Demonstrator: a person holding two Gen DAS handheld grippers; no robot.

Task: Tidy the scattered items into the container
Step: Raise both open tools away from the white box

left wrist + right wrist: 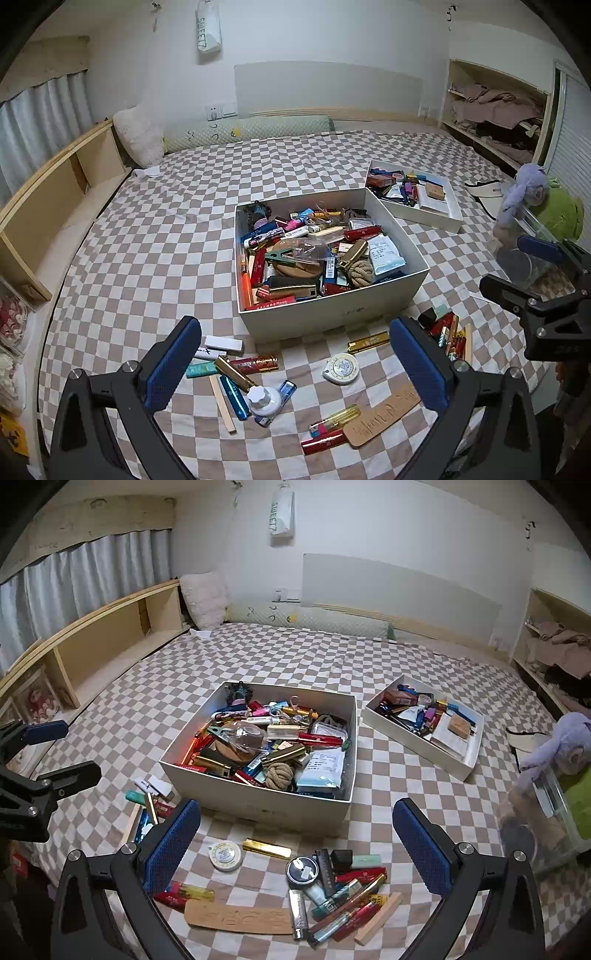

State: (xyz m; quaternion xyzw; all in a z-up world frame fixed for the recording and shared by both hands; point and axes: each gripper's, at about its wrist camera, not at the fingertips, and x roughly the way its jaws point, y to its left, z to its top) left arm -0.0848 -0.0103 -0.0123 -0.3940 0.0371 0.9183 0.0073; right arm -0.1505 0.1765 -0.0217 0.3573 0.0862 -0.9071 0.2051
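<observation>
A big white box [395, 295] [258, 806], full of small items, stands on the checkered bed. Scattered items lie in front of it: a white tape measure [341, 368] [225, 855], a gold bar [368, 341] [266, 848], a tan wooden tag [382, 415] [238, 915], a white knob [263, 399], a round black tin [302, 870], and heaps of lighters and sticks [229, 369] [347, 904]. My left gripper [295, 363] is open and empty above the left heap. My right gripper [297, 843] is open and empty above the right heap.
A smaller white box [428, 216] [458, 766] with items lies behind on the right. A clear bin with plush toys [535, 229] [554, 786] stands at the right edge. Wooden shelves [55, 206] run along the left; pillows [138, 134] lie at the headboard.
</observation>
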